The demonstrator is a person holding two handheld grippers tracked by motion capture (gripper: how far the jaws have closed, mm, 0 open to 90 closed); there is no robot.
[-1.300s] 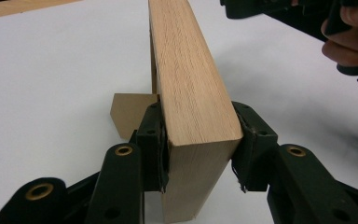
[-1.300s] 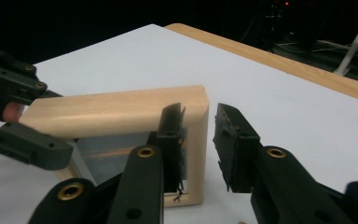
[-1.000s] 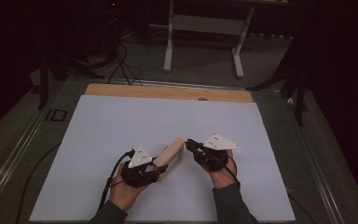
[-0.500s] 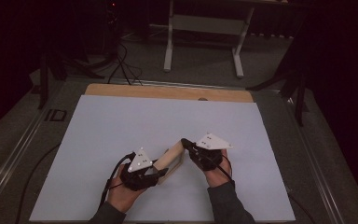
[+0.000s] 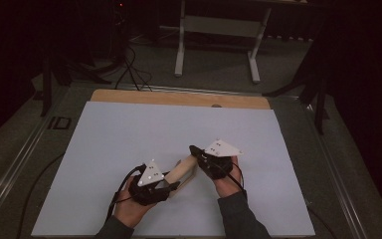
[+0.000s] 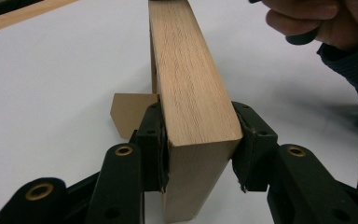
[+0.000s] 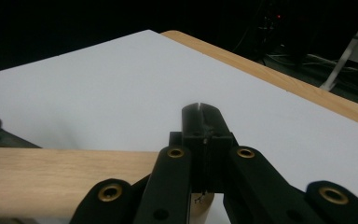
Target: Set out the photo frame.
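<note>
A light wooden block (image 5: 184, 169) is raised off the white table top (image 5: 129, 134) at the near middle, and my left gripper (image 5: 171, 183) is shut on its near end. In the left gripper view the pads (image 6: 156, 140) press both sides of the block (image 6: 186, 88), which stands on edge and runs away from the camera. A thin wooden piece (image 6: 130, 112) juts out from under its left side. My right gripper (image 5: 195, 149) is at the block's far end, shut with its jaws together (image 7: 200, 114) and just above the block (image 7: 65, 172).
The white sheet lies on a wooden board whose bare strip (image 5: 179, 97) shows along the far edge. Beyond it are a metal stand (image 5: 216, 45) and cables on the dark floor. The person's right hand (image 6: 317, 18) is close behind the block.
The right gripper has shifted a little left and forward onto the block's far end. The block now shows narrower, turned more on edge. The left hand has stayed put.
</note>
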